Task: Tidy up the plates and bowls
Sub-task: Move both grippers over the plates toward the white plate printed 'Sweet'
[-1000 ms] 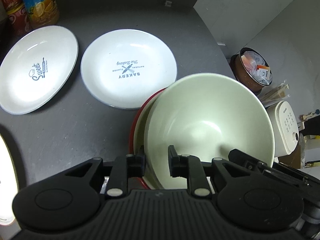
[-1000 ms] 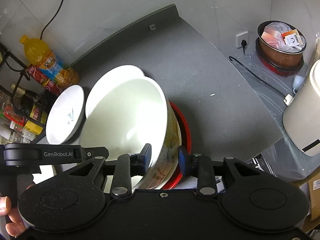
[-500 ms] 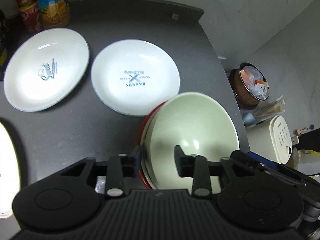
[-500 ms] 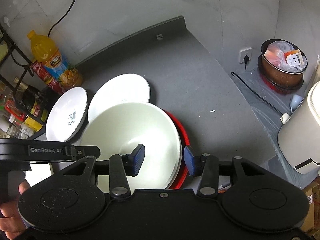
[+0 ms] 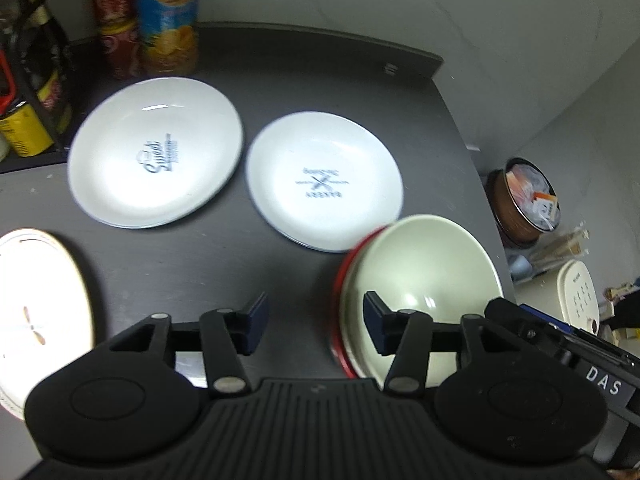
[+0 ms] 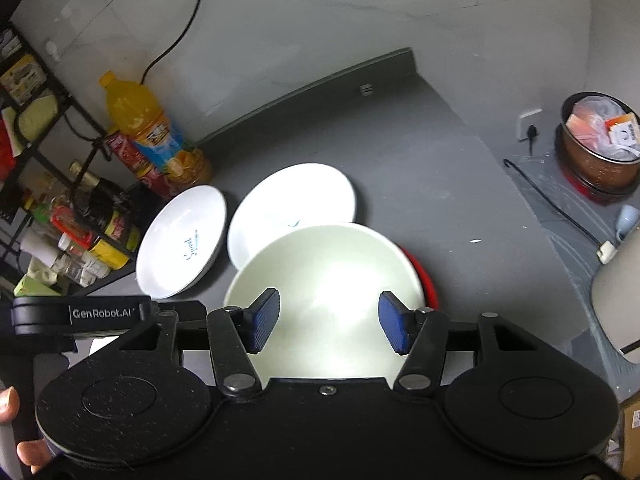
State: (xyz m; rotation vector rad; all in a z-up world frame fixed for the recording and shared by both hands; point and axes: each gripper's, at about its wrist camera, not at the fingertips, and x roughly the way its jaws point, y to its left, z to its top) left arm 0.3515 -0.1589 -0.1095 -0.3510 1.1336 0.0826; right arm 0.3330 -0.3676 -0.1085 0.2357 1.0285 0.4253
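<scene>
Both grippers are letting go of a pale cream bowl (image 6: 328, 296) that is now sitting nested in a red-rimmed bowl (image 5: 340, 292) on the dark grey counter (image 5: 200, 256). The left gripper (image 5: 316, 326) is standing open, its jaws having just been widening; the stacked rims lie between its pads, untouched as far as the blur allows. The right gripper (image 6: 326, 322) is likewise open, its jaws having just been spreading, with the bowl below and just ahead of its ridged blue pads (image 6: 262, 320). A clean release probably means lifting straight away so no pad is clipping the rim. Just beyond the bowls are lying two shallow, glossy white plates (image 5: 324, 180), round with printed lettering. Another white plate (image 5: 36, 312) is sitting to the left gripper's left.
</scene>
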